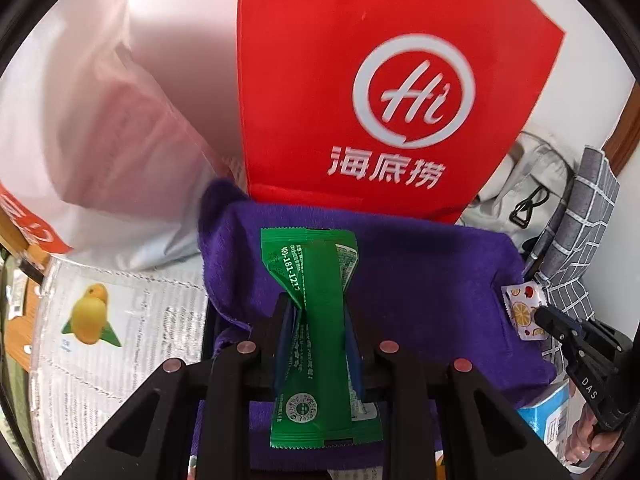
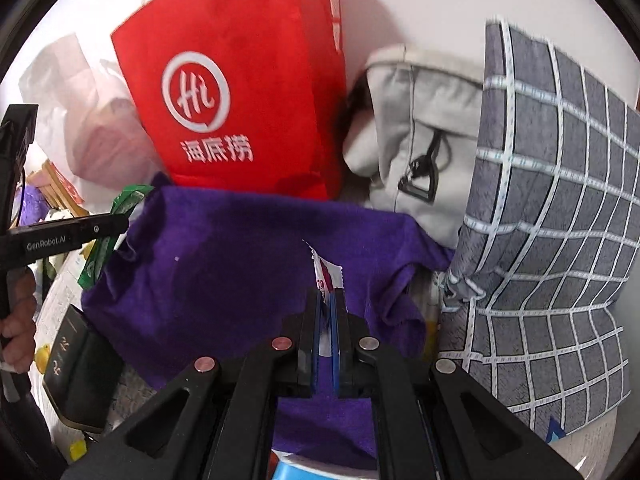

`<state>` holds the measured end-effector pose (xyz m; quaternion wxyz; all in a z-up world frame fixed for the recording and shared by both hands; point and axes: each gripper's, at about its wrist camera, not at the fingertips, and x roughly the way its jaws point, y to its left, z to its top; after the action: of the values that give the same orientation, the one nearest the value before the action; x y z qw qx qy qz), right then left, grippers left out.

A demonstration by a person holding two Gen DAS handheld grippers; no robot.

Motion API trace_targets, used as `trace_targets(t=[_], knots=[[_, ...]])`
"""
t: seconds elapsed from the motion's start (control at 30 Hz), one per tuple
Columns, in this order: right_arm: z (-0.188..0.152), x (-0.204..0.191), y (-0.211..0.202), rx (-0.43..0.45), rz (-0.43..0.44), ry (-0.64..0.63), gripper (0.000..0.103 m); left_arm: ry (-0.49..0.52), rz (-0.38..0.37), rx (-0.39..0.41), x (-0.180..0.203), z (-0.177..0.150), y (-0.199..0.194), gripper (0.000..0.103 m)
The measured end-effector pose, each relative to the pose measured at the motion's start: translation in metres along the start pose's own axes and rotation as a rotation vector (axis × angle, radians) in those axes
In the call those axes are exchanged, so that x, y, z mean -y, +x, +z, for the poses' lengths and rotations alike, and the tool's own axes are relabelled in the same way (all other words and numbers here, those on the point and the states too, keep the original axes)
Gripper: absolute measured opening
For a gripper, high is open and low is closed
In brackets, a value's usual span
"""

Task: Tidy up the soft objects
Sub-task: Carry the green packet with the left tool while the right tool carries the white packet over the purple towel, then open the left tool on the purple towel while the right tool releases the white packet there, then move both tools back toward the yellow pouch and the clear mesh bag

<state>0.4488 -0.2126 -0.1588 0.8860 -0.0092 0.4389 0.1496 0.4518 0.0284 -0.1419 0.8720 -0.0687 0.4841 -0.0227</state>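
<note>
My left gripper (image 1: 317,312) is shut on a green sachet (image 1: 316,272), pinched at its twisted middle, above a purple towel (image 1: 420,276). In the right wrist view my right gripper (image 2: 328,298) is shut on a small white packet (image 2: 326,274) with red print, also over the purple towel (image 2: 224,256). The left wrist view shows that right gripper (image 1: 538,316) at the towel's right edge holding the fruit-printed white packet (image 1: 522,310). The left gripper's body (image 2: 60,236) and the green sachet (image 2: 104,244) appear at the left of the right wrist view.
A red bag (image 1: 360,92) with a white logo stands behind the towel. A white plastic bag (image 1: 92,120) lies left, a beige bag (image 2: 420,140) and a grey checked cushion (image 2: 552,220) right. A clear package with a yellow fruit picture (image 1: 92,316) lies lower left.
</note>
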Motion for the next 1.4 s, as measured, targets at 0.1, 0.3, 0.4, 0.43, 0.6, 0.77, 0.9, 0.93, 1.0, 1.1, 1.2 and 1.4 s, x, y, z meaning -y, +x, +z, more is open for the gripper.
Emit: trace_targets(t=[0.1,0.3,0.4,0.43,0.6,0.77,0.9,0.93,1.0,1.1,1.2,1.4], knots=[[-0.003,0.001,0.010,-0.033,-0.012,-0.007,0.004,0.000,-0.001,-0.014,-0.001,0.001,0.011,0.024],[-0.008,0.002,0.024,-0.084,-0.007,-0.010,0.005,-0.001,-0.002,-0.030,0.003,0.002,0.026,0.027],[-0.009,0.002,0.027,-0.096,-0.004,-0.013,0.005,0.003,0.000,-0.031,0.006,0.002,0.030,0.027],[-0.010,0.000,0.028,-0.100,-0.002,-0.015,0.005,0.005,-0.001,-0.035,0.007,0.002,0.032,0.027],[-0.010,-0.004,0.031,-0.108,-0.003,-0.022,0.006,0.000,0.001,-0.045,0.004,-0.001,0.036,0.027],[-0.009,-0.013,0.037,-0.109,-0.009,-0.041,0.009,0.004,-0.001,-0.045,0.004,0.002,0.033,0.032],[-0.010,-0.017,0.037,-0.105,-0.014,-0.045,0.048,0.016,0.000,-0.039,0.010,0.003,0.027,0.054],[-0.010,-0.018,0.035,-0.097,-0.014,-0.043,0.057,0.021,0.004,-0.030,0.012,0.004,0.023,0.055],[-0.009,-0.017,0.029,-0.071,-0.011,-0.039,0.059,0.022,0.002,-0.022,0.014,0.004,0.017,0.055],[-0.008,-0.017,0.024,-0.068,-0.006,-0.026,0.067,0.022,-0.018,-0.017,0.015,0.004,0.008,0.055],[-0.008,-0.018,0.014,-0.045,-0.041,-0.016,0.079,0.029,-0.014,-0.006,0.017,0.002,-0.004,0.055],[-0.017,-0.034,-0.017,-0.021,-0.145,-0.036,0.085,0.046,-0.001,0.023,0.023,-0.009,-0.037,0.055]])
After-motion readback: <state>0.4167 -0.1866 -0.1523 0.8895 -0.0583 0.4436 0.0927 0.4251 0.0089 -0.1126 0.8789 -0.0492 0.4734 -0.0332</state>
